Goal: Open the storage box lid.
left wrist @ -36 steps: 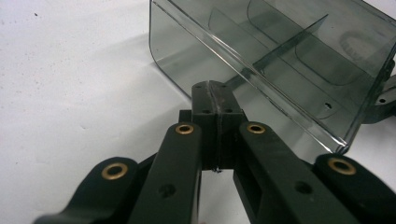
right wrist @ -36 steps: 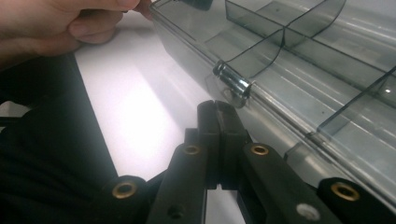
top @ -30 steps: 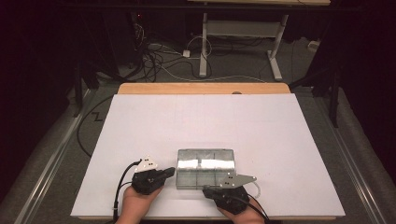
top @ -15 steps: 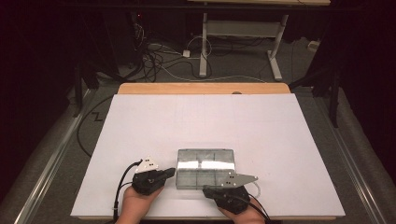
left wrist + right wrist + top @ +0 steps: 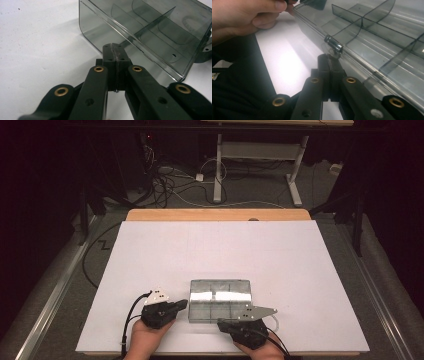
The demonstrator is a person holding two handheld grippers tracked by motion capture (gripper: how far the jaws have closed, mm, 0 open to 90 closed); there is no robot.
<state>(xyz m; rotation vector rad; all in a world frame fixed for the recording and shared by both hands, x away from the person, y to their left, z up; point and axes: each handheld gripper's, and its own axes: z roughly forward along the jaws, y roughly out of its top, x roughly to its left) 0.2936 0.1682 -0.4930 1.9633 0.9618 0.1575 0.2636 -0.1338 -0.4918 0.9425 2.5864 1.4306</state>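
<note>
Box (image 5: 220,299) sits at the near tabletop (image 5: 300,270) edge between your closed, empty left tongs (image 5: 115,48) and right tongs (image 5: 329,58): probably light, stiff, slick, brittle plastic, so work the latch (image 5: 333,45), don't squeeze walls.

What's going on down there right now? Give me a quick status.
Left tongs shut, right tongs shut, both at the clear divided box. Box lid closed. Nothing in the way.

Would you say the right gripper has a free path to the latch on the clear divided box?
Probably yes: the right gripper, jaws shut, sits just below the latch on the box, with nothing between them.
</note>
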